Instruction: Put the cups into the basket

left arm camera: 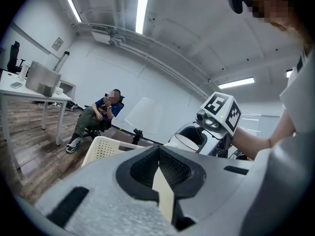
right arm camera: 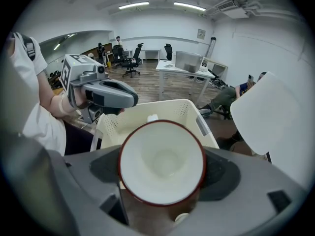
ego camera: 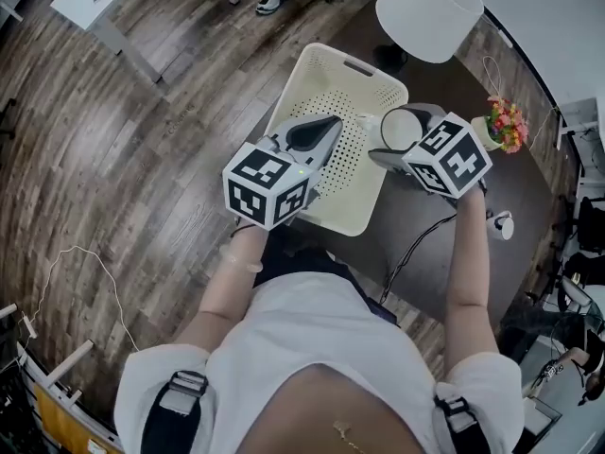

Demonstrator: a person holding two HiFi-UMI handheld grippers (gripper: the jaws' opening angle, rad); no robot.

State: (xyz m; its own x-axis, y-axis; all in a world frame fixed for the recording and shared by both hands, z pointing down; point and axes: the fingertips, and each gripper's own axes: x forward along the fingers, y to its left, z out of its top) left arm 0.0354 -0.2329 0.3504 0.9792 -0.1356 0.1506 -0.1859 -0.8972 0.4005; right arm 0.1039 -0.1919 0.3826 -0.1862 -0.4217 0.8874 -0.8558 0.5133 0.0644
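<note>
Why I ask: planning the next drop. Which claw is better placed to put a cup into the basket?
Right. The right claw grips a red-rimmed cup just beside the basket; the left claw, over the basket, is closed with no cup.

The cup [right arm camera: 162, 161] is white inside with a dark red rim. The basket [ego camera: 364, 74] is cream, dotted with small holes. The left gripper [ego camera: 321, 132] and right gripper [ego camera: 402, 129] are grey; their cubes [ego camera: 267, 185] bear black-and-white square markers. The table [ego camera: 378, 244] is dark brown, the floor [ego camera: 142, 130] grey-brown wood grain
</note>
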